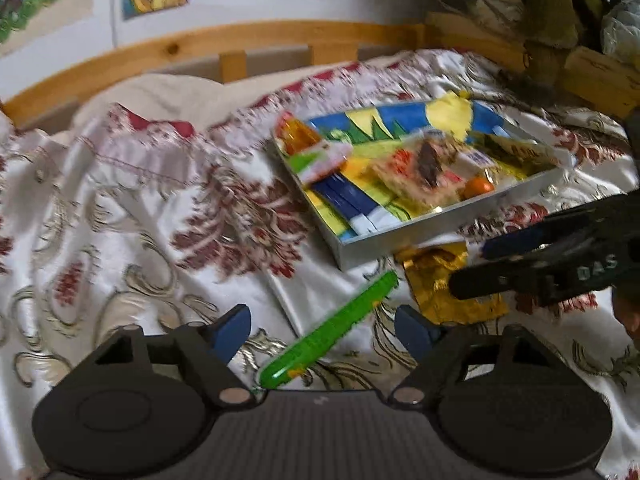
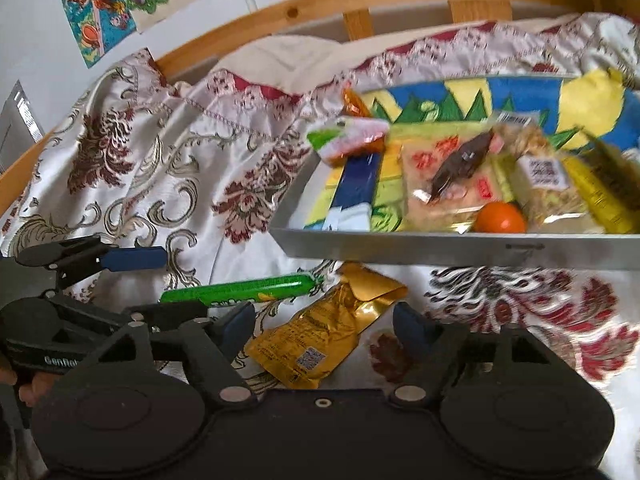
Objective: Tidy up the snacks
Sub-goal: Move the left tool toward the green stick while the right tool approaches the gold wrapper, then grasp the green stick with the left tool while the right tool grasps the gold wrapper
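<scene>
You are working over a bed (image 1: 120, 208) with a patterned coverlet; a grey tray (image 2: 440, 246) sits on it at the far right, already loaded with packets and an orange ball (image 2: 500, 218).

Two snacks lie loose on the coverlet just near of the tray's near wall. The gold packet (image 2: 320, 336) is the larger: it lies directly ahead of your right gripper (image 2: 324, 328), between its jaws, long axis running from near-left to far-right, the folded end pointing toward the tray. The jaws stand open, pads not pressing it.

The green stick (image 1: 332, 328) lies just left of the gold packet, apart from it. In the left wrist view it sits between the jaws of your left gripper (image 1: 322, 332), long axis slanting from near-left to far-right, the far tip aimed at the tray's near corner. These jaws are likewise open, clear of it.

Judgement: each hand is nearer its own item; the stick crosses the left jaws obliquely, so a wrist roll looks needed before closing.
</scene>
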A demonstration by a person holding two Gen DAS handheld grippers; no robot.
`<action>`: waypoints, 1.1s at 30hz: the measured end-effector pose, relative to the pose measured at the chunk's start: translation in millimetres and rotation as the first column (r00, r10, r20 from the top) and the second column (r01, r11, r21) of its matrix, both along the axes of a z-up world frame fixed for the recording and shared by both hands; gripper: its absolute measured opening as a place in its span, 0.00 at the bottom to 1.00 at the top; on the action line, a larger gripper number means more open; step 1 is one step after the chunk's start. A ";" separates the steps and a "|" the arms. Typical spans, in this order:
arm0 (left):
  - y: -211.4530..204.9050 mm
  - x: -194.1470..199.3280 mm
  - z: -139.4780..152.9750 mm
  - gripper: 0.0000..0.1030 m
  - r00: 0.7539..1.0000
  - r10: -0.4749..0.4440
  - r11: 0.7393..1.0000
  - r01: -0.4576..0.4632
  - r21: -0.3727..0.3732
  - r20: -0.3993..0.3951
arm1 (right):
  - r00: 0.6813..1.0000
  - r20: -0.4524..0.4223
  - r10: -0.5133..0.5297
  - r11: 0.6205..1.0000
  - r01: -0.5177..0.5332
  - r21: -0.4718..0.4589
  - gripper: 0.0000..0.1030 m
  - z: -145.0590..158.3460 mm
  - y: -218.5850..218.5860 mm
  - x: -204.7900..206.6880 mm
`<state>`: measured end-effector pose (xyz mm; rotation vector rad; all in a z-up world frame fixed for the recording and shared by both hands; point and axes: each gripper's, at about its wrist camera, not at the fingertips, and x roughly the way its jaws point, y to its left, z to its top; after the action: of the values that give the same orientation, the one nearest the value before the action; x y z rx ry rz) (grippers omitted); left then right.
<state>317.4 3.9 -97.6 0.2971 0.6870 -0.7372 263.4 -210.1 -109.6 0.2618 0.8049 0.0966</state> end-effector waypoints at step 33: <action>-34.0 20.8 -17.1 0.40 0.965 0.142 0.984 -0.113 0.138 -0.221 | 0.998 -0.022 -0.065 0.998 0.065 0.000 0.64 -6.5 -5.2 -1.9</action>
<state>338.3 -30.1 -114.7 0.2810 0.9662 -0.6116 261.5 -215.3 -116.2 0.2902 0.8172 0.0329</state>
